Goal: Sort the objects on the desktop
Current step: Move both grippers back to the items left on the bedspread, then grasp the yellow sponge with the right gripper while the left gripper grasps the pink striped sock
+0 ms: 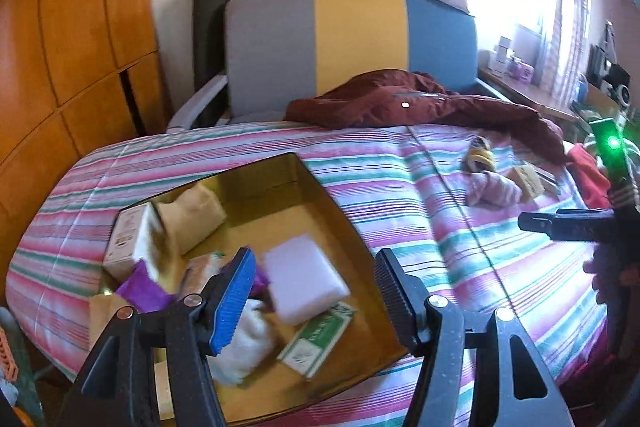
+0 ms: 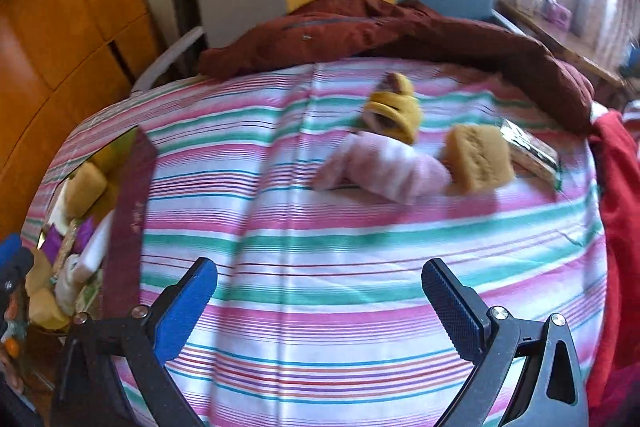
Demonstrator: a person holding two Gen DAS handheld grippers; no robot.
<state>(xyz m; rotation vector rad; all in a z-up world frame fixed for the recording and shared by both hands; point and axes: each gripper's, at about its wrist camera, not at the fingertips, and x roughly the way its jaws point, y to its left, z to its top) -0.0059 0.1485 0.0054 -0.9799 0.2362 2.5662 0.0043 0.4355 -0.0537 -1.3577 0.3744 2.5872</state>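
My left gripper (image 1: 316, 279) hangs open over a gold-lined box (image 1: 320, 195), with nothing between its fingers. Inside the box lie a white sponge block (image 1: 304, 283), a green-and-white carton (image 1: 316, 343), a tan packet (image 1: 192, 219), a white carton (image 1: 128, 239), a purple wrapper (image 1: 144, 287) and a white cloth (image 1: 244, 339). My right gripper (image 2: 318, 279) is open and empty above the striped bedspread (image 2: 320, 235). Beyond it lie a pink rolled cloth (image 2: 384, 167), a yellow soft item (image 2: 392, 111), a tan block (image 2: 478, 155) and a flat shiny packet (image 2: 532, 147).
A dark red jacket (image 1: 400, 103) lies along the far side of the bed, before a grey, yellow and blue headboard (image 1: 352, 39). A wooden wardrobe (image 1: 72, 27) stands left. A red cloth (image 2: 616, 187) hangs at the right edge. The box's dark red wall (image 2: 132, 187) shows left.
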